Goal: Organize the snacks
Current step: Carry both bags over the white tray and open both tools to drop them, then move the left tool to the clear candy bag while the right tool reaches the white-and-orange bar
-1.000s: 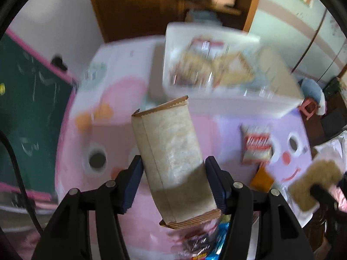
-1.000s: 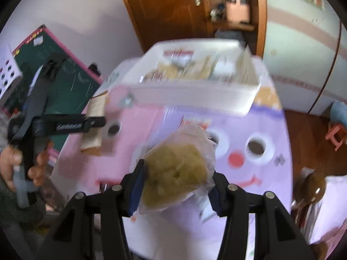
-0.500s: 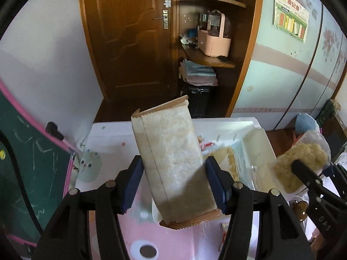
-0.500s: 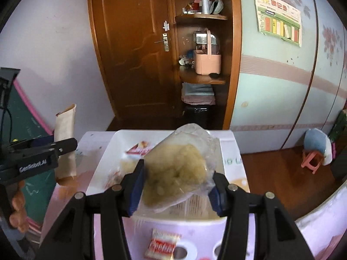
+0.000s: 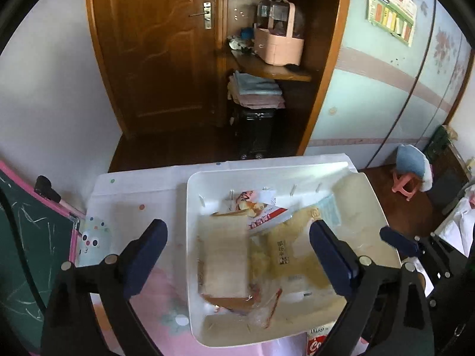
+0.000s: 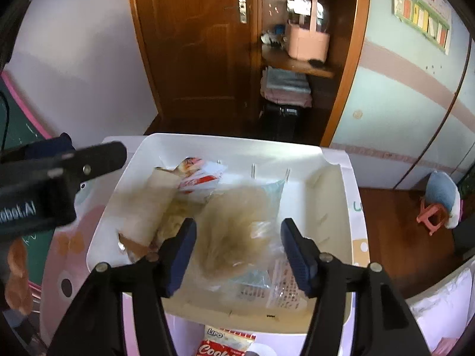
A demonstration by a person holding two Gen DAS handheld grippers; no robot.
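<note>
Left gripper [image 5: 237, 246] opening above white bin [image 5: 297, 172]; right gripper [image 6: 239, 247] opening.

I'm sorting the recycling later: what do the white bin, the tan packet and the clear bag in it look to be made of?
White bin: looks like moulded plastic, smooth and slightly glossy, with rounded corners and light glinting off its far wall. Tan packet: seemingly matte paper or paper-look film; blur leaves it open. Clear bag: thin transparent plastic film, crinkled and shiny, its pale contents showing through.

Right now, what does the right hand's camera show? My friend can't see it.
The right claw is opening over a white bin, letting a clear bag of pale fluffy snack drop among other snack packets. The left claw hangs at the left, by a brown paper packet.
</note>
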